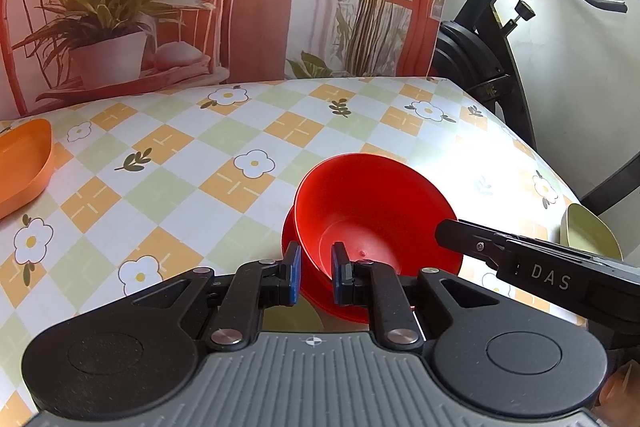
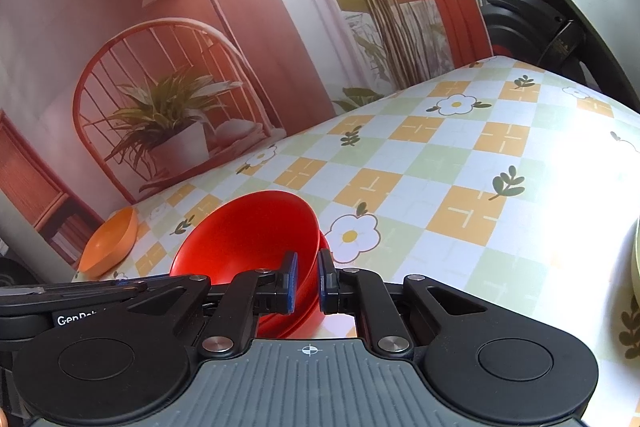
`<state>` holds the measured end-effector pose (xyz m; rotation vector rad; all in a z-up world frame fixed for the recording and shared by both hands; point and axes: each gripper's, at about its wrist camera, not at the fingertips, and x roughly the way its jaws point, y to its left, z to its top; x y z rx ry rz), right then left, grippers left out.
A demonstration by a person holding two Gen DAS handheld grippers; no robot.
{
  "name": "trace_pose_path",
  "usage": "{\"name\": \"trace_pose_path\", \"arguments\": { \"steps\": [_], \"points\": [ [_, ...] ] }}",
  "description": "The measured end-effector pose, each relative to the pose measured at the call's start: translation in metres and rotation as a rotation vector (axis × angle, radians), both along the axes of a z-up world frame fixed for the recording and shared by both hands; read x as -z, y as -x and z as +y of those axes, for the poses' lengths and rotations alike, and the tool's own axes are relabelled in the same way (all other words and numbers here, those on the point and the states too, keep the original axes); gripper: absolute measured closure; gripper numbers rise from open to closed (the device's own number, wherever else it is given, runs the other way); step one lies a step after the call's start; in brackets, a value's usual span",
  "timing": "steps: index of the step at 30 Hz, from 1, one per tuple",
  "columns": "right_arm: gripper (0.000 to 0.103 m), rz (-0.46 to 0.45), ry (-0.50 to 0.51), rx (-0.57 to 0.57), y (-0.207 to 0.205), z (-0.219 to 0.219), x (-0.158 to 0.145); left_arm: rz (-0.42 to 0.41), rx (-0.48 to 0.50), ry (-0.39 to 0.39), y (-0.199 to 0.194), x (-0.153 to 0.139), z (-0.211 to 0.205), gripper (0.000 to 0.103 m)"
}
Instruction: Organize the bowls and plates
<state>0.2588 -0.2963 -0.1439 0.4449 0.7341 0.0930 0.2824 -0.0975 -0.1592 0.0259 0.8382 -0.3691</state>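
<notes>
A red bowl point(image 1: 372, 211) sits tilted on a red plate point(image 1: 289, 241) near the table's right side. My left gripper point(image 1: 316, 269) straddles the bowl's near wall, one blue pad outside and one inside, shut on it. My right gripper point(image 2: 308, 281) pinches the opposite wall of the red bowl point(image 2: 248, 231) the same way, and the red plate's edge point(image 2: 325, 247) shows just beside its outer finger. In the left wrist view the right gripper point(image 1: 448, 233) reaches in from the right to the bowl's rim.
An orange dish point(image 1: 24, 163) point(image 2: 108, 247) lies at the table's left end. A pale green dish point(image 1: 588, 231) point(image 2: 635, 267) sits at the right edge. An exercise bike point(image 1: 496, 39) stands past the table's far right corner, and a printed backdrop hangs behind the table.
</notes>
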Motion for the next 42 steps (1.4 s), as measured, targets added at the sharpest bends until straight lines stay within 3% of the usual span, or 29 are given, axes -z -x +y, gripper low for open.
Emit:
{"name": "trace_pose_path", "arguments": {
  "steps": [15,19,21,28,34,42],
  "points": [
    [0.091,0.006,-0.012,0.007,0.0,-0.002,0.005,0.015,-0.005,-0.027,-0.005,0.007,-0.004,0.086],
    [0.091,0.005,-0.01,0.01,0.001,-0.003,0.005,0.031,-0.034,-0.022,-0.007,0.008,-0.002,0.082],
    [0.09,0.004,-0.009,0.011,0.001,-0.003,0.005,0.032,-0.051,-0.009,-0.007,0.007,0.001,0.074],
    [0.09,-0.019,0.014,0.028,0.004,-0.005,0.0,0.007,-0.091,0.009,-0.005,-0.002,0.006,0.07],
    [0.09,-0.086,0.035,0.074,0.008,-0.014,-0.012,-0.05,-0.079,0.004,-0.004,-0.023,-0.002,0.07],
    [0.091,-0.261,0.14,0.171,0.034,-0.044,-0.04,-0.114,0.016,0.098,0.006,-0.038,-0.054,0.07]
  ]
}}
